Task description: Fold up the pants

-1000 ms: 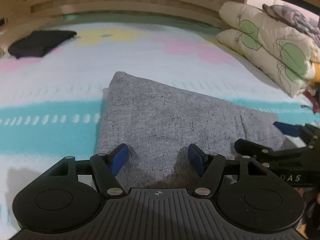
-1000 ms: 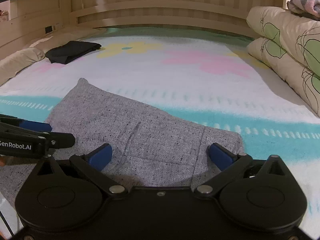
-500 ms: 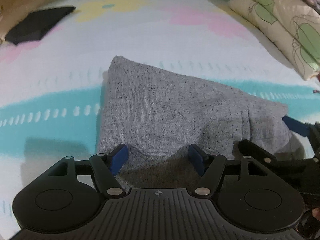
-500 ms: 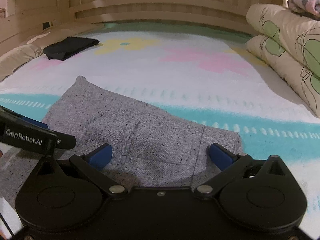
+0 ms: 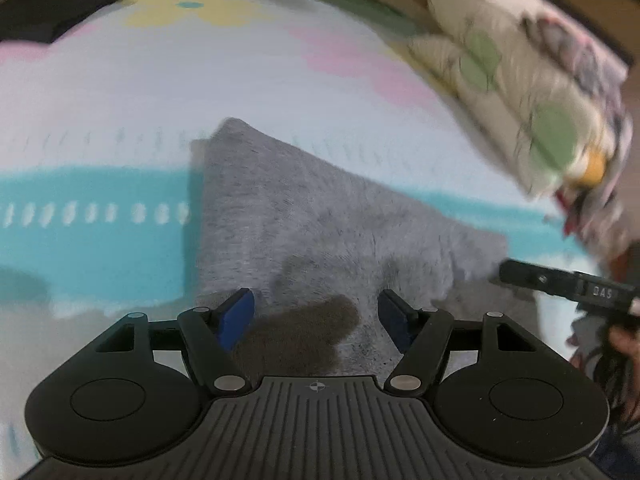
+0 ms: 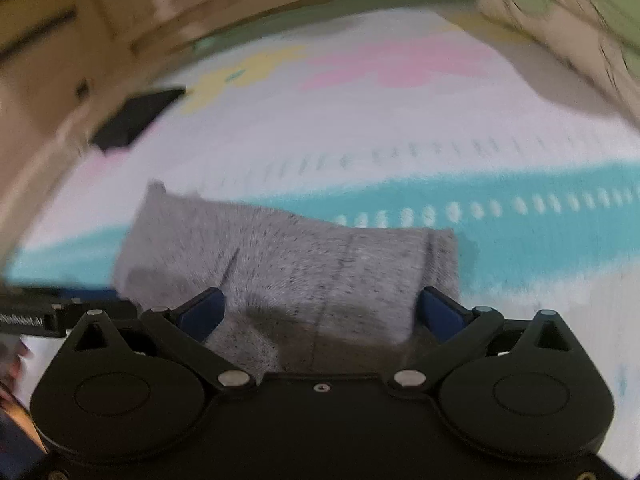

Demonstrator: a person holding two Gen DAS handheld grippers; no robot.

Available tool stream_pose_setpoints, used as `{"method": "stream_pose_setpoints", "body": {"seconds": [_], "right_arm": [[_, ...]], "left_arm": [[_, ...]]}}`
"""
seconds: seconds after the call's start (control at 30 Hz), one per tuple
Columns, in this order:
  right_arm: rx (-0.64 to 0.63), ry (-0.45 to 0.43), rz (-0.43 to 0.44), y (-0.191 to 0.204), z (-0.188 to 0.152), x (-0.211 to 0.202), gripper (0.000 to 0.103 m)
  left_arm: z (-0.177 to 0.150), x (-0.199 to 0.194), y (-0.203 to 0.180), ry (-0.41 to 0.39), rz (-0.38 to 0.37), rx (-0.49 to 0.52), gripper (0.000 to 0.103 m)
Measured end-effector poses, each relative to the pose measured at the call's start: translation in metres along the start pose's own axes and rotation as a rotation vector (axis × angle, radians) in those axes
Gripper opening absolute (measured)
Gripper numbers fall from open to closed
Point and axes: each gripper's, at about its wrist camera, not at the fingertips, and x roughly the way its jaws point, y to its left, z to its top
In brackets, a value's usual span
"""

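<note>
The grey pants (image 5: 320,232) lie folded on the patterned bed sheet (image 5: 120,92), directly ahead of and partly beneath the left gripper (image 5: 316,316) and the right gripper (image 6: 320,312), each with blue-tipped fingers spread apart and gripping nothing. The speckled knit cloth forms a flat, roughly four-sided bundle with a visible seam, crossed by the grippers' shadows. Farther off lie a black garment (image 6: 136,118) and stacked floral bedding (image 5: 520,108); both views are motion-blurred.

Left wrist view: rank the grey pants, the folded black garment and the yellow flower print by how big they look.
1. Grey pants, largest, though nearest the camera.
2. and 3. Yellow flower print and folded black garment look alike; the garment is cut off by the frame edge, so no ranking.
</note>
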Motion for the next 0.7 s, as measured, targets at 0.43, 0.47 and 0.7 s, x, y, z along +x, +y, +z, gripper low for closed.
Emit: {"method": "stream_pose_setpoints", "body": {"seconds": [0.43,0.47,0.7], "right_arm": [[0.401,0.127,0.298,-0.099,-0.016,-0.01,0.103],[0.395,0.129,0.303,-0.098,-0.015,-0.011,0.103],[0.432,0.145,0.474,-0.101,-0.018,0.008,0.103]], "left_arm": [[-0.02,-0.003,0.054,0.0,-0.133,-0.149,0.071],[-0.018,0.0,0.057,-0.004,-0.155,-0.18,0.072],[-0.009,0.015,0.065,-0.012,-0.243,-0.248,0.078]]}}
